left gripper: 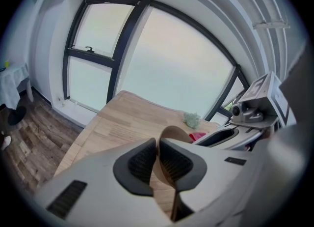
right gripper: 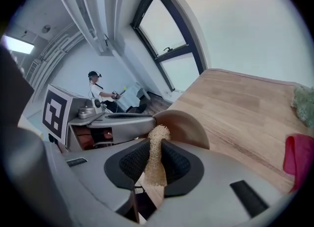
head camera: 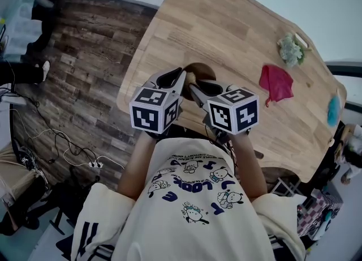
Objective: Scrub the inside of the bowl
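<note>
A brown wooden bowl [head camera: 199,72] sits near the table's front edge, tilted up between both grippers. My left gripper [left gripper: 158,148] is shut on the bowl's thin wall [left gripper: 171,133], one pad inside and one outside; in the head view the left gripper [head camera: 179,77] is at the bowl's left side. My right gripper [right gripper: 155,148] is shut on a tan loofah scrubber [right gripper: 156,158], whose top pokes out just in front of the bowl [right gripper: 185,125]. From above, the right gripper [head camera: 196,88] reaches the bowl from the near right.
On the wooden table [head camera: 226,28] lie a red cloth [head camera: 276,82], a pale green fluffy scrubber [head camera: 291,49] and a blue item [head camera: 334,110] at the right edge. Cables [head camera: 68,152] run over the floor at the left. A person [right gripper: 96,91] stands far off.
</note>
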`<state>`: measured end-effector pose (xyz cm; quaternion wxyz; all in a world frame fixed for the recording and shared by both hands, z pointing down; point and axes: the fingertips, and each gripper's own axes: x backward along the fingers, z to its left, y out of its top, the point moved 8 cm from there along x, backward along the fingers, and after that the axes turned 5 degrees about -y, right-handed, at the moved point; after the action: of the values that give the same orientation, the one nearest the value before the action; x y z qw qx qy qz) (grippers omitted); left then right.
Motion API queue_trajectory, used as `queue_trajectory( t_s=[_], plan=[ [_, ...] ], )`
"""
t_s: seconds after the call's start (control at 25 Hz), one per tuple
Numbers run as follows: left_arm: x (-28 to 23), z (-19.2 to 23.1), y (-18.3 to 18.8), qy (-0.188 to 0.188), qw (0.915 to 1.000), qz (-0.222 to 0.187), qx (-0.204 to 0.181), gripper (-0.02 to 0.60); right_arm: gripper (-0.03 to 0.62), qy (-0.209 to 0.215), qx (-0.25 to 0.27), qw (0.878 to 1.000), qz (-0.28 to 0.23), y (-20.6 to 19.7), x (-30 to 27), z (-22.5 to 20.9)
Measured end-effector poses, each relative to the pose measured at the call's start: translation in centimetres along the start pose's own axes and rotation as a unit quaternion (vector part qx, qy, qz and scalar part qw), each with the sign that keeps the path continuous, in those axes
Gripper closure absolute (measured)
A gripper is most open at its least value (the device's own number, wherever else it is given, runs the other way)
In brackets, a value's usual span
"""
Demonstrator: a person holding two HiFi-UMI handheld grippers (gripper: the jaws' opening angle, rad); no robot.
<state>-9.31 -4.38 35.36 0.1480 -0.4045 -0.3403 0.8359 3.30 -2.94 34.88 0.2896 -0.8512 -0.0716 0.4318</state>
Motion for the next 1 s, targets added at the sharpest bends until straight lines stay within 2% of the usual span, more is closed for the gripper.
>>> queue_trajectory(
  t_s=[0.28,0.44,0.76,1.0],
  plan=[
    [0.4,1.0,-0.1,0.018,0.9996,-0.008,0.021,0.535,0.523,0.052,-0.083,0.993,-0.068,0.8,2.4,-1.8],
    [0.8,1.5,0.0,0.028,0.9992,-0.017,0.025,0.537,0.523,0.059,-0.099,0.987,-0.110,1.1,3.5,-2.4],
    [1.5,1.9,0.3,0.039,0.9984,-0.027,0.032,0.538,0.522,0.013,-0.064,0.979,-0.195,2.6,5.7,-2.7],
    [1.5,1.9,0.2,0.045,0.9981,-0.027,0.033,0.538,0.522,-0.066,-0.032,0.967,-0.242,3.1,6.5,-3.1]
  ],
)
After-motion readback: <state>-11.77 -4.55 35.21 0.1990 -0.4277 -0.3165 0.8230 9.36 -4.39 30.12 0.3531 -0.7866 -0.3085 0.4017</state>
